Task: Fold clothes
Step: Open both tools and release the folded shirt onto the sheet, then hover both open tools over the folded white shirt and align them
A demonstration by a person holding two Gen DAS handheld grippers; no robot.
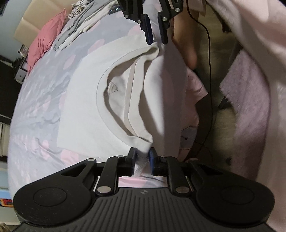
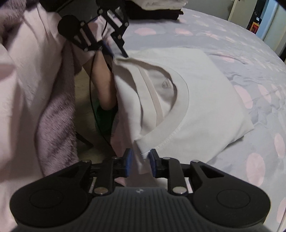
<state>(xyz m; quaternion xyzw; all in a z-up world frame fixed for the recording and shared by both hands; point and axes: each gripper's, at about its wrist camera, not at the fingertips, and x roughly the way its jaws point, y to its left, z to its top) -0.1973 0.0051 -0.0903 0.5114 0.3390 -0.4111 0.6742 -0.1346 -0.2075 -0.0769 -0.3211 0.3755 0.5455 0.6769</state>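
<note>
A white T-shirt (image 1: 85,114) lies folded on the lilac bed sheet (image 1: 35,107) with its round collar (image 1: 100,100) and neck label showing. Its near edge is lifted along the side of the bed. My left gripper (image 1: 142,160) is shut on one shoulder corner of the shirt. At the top of the left wrist view, my right gripper (image 1: 156,38) pinches the other shoulder corner. In the right wrist view the T-shirt (image 2: 205,100) spreads to the right, my right gripper (image 2: 140,163) has cloth between its blue pads, and my left gripper (image 2: 116,51) holds the far corner.
A heap of grey clothes (image 1: 80,23) and a pink pillow (image 1: 46,41) lie at the bed's far end. Folded clothes (image 2: 160,7) are stacked at the other end. A person in pale pink clothing (image 2: 35,62) stands beside the bed, with a fuzzy lilac cloth (image 1: 250,107) and a black cable (image 1: 209,71).
</note>
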